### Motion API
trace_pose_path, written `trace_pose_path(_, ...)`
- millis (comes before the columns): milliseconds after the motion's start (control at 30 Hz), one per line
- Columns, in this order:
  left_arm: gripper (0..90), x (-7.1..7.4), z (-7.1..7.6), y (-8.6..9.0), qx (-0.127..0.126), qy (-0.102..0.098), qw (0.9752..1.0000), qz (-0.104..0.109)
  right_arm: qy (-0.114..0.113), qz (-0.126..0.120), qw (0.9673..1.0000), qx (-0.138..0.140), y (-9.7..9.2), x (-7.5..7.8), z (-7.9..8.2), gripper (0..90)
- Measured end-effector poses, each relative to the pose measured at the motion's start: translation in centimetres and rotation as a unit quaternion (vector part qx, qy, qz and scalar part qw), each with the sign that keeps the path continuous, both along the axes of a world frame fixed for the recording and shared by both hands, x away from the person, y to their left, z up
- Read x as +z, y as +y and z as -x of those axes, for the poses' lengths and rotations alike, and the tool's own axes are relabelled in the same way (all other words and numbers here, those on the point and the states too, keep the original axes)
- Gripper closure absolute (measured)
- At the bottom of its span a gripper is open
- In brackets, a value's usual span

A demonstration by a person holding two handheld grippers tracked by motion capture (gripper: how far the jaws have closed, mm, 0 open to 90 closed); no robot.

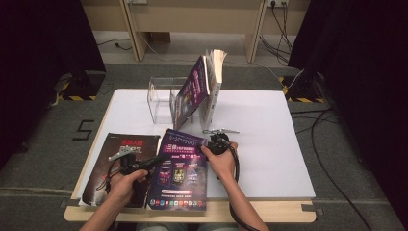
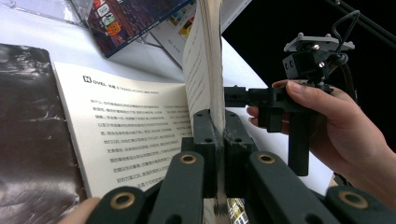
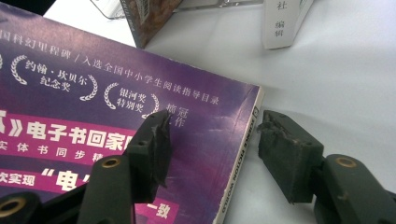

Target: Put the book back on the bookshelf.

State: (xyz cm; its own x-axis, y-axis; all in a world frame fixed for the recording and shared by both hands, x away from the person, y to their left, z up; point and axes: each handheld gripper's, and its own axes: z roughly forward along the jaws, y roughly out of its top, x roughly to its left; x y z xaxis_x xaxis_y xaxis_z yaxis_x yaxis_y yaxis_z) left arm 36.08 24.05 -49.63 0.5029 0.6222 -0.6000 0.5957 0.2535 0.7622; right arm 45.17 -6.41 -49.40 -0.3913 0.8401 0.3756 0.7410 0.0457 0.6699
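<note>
High view, nearest me: my two forearms come in from the bottom edge. My left gripper [image 1: 153,160] sits at the left edge of the purple book [image 1: 179,171], which lies flat at the front of the white worktop [image 1: 269,144].
High view, right side: my right gripper [image 1: 210,141] is at the book's top right corner.
High view, beside it: a dark magazine [image 1: 120,166] lies flat, touching the purple book's left side.
High view, farther back: a clear acrylic stand [image 1: 161,98] with two more books [image 1: 199,86] leaning upright against it.
Left gripper view, nearest me: I see my left gripper [image 2: 215,122] closed tight on a lifted sheaf of the purple book [image 2: 208,70], cover and pages standing on edge between the jaws.
Left gripper view, below the sheaf: an opened text page [image 2: 135,126] lies flat, with the dark magazine [image 2: 32,140] to its left.
Left gripper view, farther off: my other hand [image 2: 336,126] holds the right gripper [image 2: 238,95] just beside the raised pages.
Right gripper view, nearest me: my right gripper [image 3: 212,140] stands wide open, one jaw over the purple book [image 3: 93,116] cover, the other over bare worktop [image 3: 336,70], the spine edge between them, neither pad pressing.
</note>
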Motion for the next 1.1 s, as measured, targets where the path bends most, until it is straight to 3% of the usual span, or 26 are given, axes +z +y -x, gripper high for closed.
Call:
trace_pose_path(600, 86.2, -0.7, 0.3, 0.7, 0.001, 0.013, 0.9999, 0.007, 0.005, -0.011, 0.9998, 0.014, 0.3, -0.1, -0.8, 40.9)
trace_pose_path(800, 86.2, -0.9, 0.3, 0.9, 0.000, 0.018, 0.9998, 0.002, 0.009, 0.007, 0.9996, 0.025, 0.6, 0.1, -1.0, 39.8)
trace_pose_path(1100, 86.3, -1.6, 0.4, 1.3, 0.001, 0.028, 0.9996, -0.007, 0.020, 0.009, 0.9992, 0.033, 0.5, 0.3, -1.3, 42.8)
